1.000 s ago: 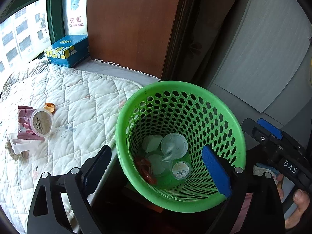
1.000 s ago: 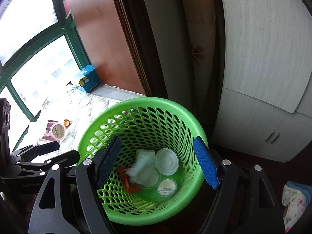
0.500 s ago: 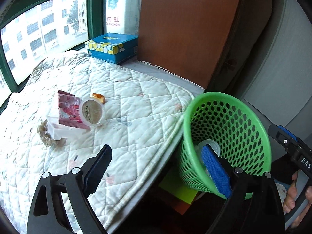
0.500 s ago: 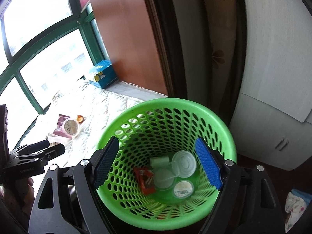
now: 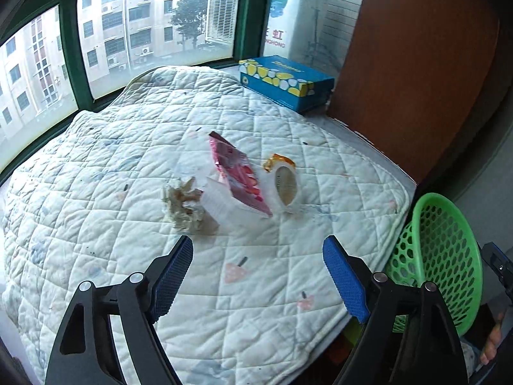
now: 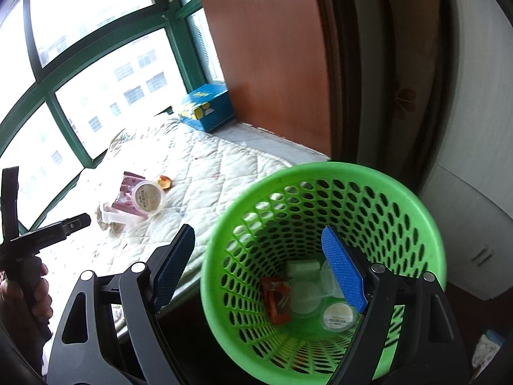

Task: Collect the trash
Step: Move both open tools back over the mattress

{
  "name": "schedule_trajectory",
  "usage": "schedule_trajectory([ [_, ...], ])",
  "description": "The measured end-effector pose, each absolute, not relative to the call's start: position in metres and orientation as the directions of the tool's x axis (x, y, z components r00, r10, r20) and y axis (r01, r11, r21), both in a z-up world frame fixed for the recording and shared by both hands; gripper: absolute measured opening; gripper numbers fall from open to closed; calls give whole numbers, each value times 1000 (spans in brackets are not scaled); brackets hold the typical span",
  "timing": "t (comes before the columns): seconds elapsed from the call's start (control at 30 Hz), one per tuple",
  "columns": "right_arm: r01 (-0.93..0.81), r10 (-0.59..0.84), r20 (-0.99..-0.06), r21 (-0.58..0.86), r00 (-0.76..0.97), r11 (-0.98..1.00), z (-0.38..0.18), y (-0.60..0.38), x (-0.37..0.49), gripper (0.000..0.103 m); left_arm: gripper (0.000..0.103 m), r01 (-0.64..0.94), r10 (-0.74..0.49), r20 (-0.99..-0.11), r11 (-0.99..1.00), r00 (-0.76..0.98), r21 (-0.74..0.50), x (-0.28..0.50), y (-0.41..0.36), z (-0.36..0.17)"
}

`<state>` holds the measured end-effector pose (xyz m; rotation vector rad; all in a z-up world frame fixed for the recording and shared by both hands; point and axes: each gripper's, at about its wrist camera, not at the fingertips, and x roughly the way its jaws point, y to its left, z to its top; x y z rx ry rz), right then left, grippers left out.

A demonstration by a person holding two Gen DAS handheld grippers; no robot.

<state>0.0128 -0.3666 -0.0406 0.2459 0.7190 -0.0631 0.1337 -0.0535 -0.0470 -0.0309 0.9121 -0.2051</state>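
Over the quilted pad [image 5: 134, 147], the left gripper [image 5: 258, 271] hangs with jaws apart and empty, near a pink wrapper [image 5: 237, 176], crumpled tissue [image 5: 184, 203] and a round lid [image 5: 286, 186] lying mid-pad, well apart from its edges. Only the right wrist view shows the green basket [image 6: 426, 224] interior: red packet [image 6: 277, 298] and lids at the bottom. Above it, the right gripper [image 6: 258, 271] has jaws apart and empty.
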Motion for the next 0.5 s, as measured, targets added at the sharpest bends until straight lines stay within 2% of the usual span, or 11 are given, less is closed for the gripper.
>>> schedule_trajectory([
  [0.5, -70, 233, -696, 254, 679, 965, -66, -281, 101, 81, 75, 40, -113, -805, 993, 583, -111, 138, 17, -66],
])
